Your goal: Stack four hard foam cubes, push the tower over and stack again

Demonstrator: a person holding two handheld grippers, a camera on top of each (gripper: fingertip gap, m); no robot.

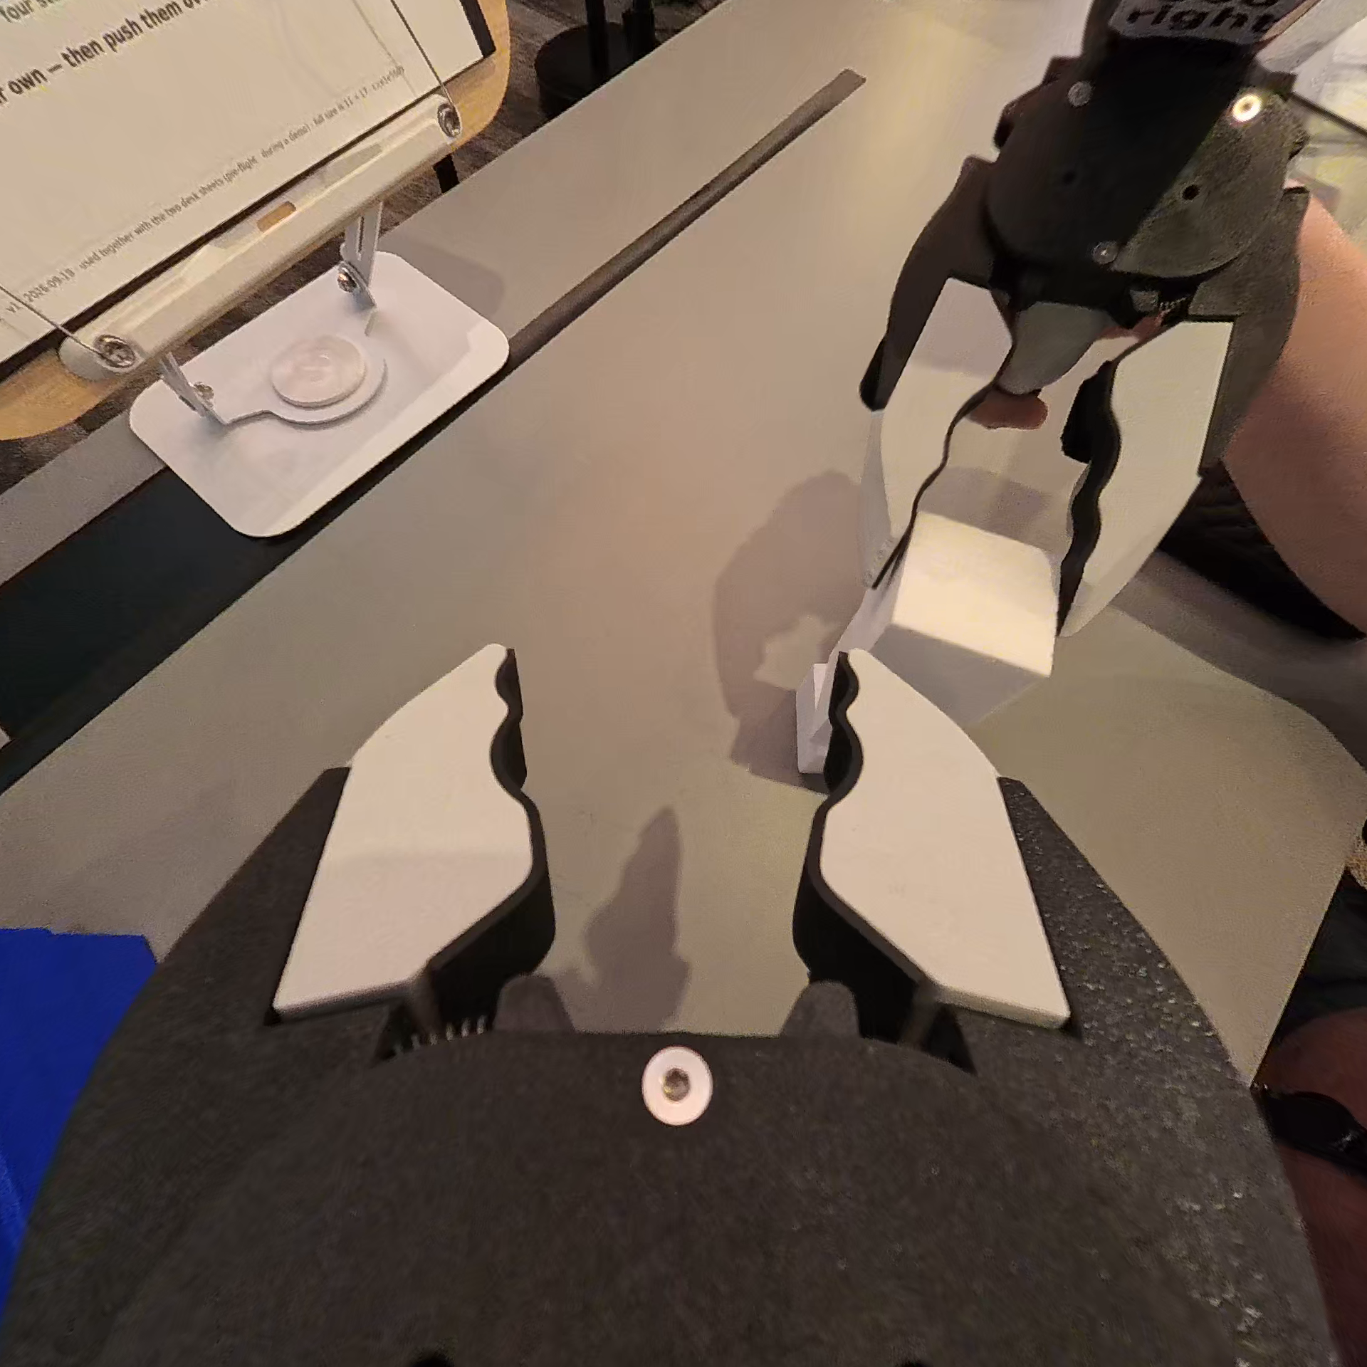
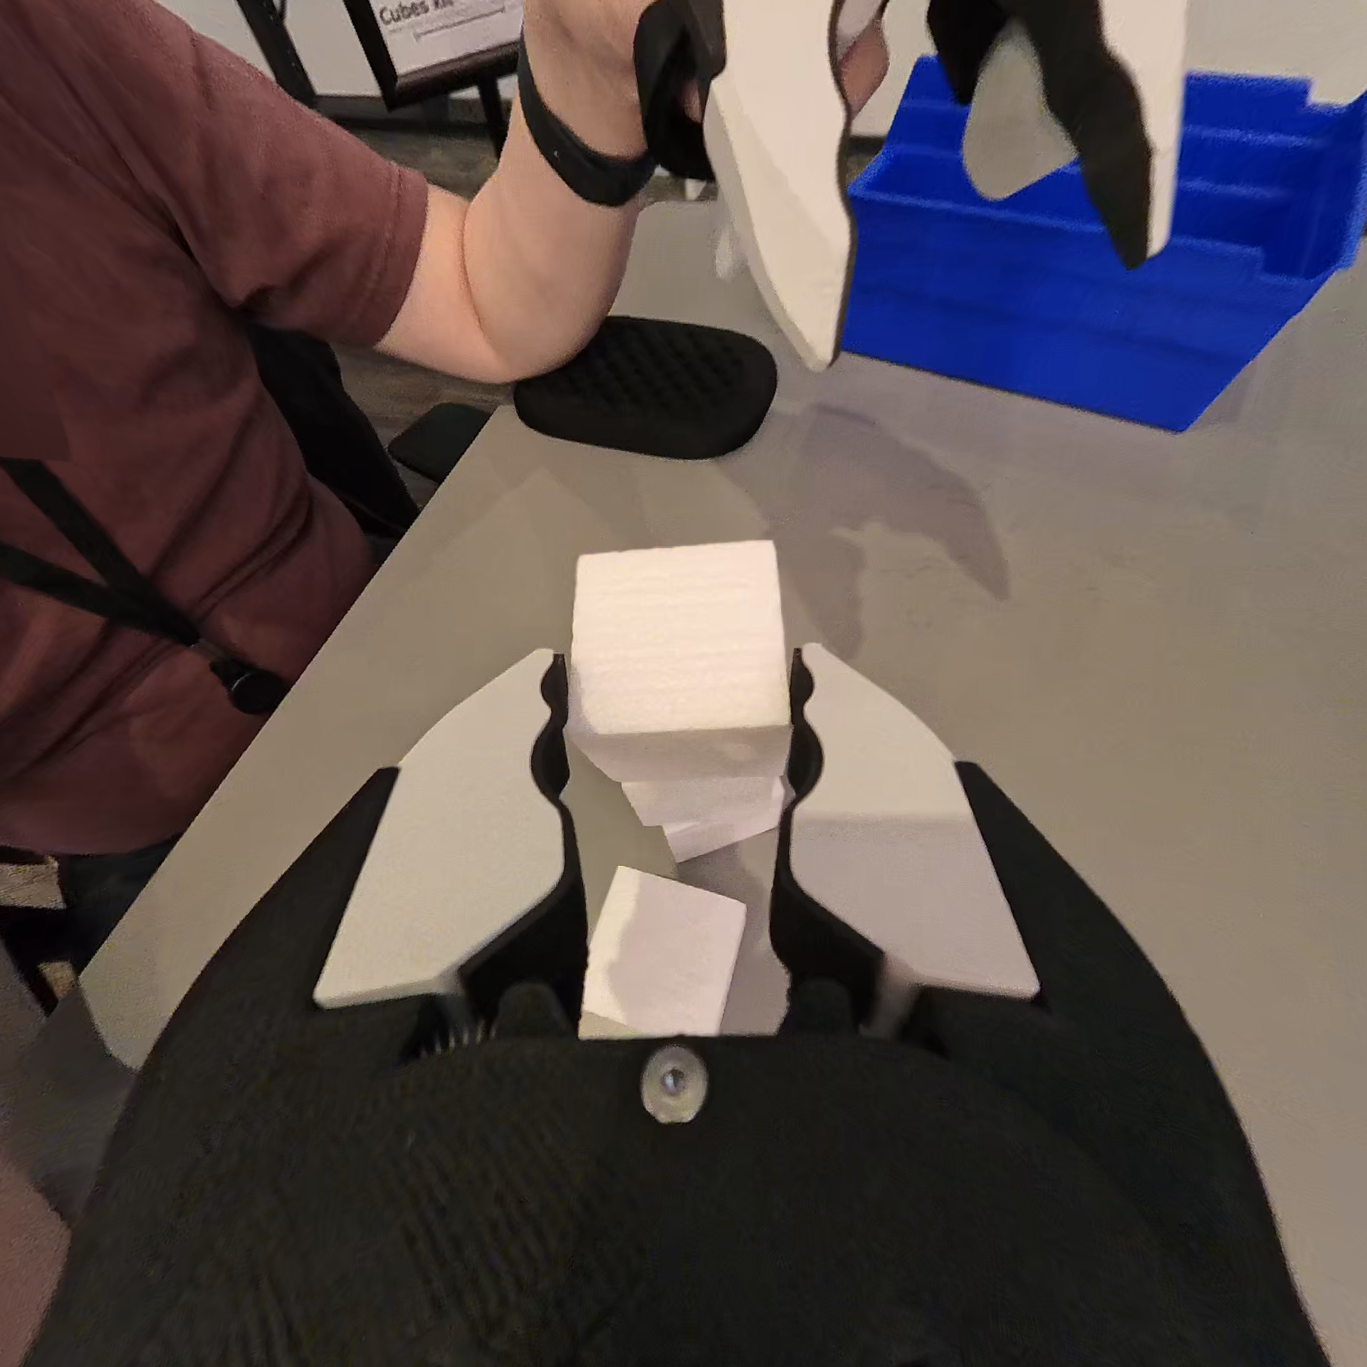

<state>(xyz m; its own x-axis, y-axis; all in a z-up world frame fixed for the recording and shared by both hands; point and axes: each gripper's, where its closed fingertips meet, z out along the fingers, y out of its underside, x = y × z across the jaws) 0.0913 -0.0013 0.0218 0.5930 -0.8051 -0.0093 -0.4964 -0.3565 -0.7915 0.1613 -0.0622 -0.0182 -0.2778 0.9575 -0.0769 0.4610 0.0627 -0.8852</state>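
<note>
My right claw (image 2: 677, 684) is clamped on the top cube (image 2: 677, 640) of a white foam tower; a loose cube (image 2: 662, 954) lies on the grey worktop (image 2: 1072, 666) beside the tower. My left claw (image 1: 677, 710) hangs apart, empty, near the tower.

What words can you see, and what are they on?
I can't read writing out, only show where it is.
Sheet on a stand: printed lines.
Black label: white letters, cut off.
Framed sign: dark letters, cut off.
Cubes: none.
</note>
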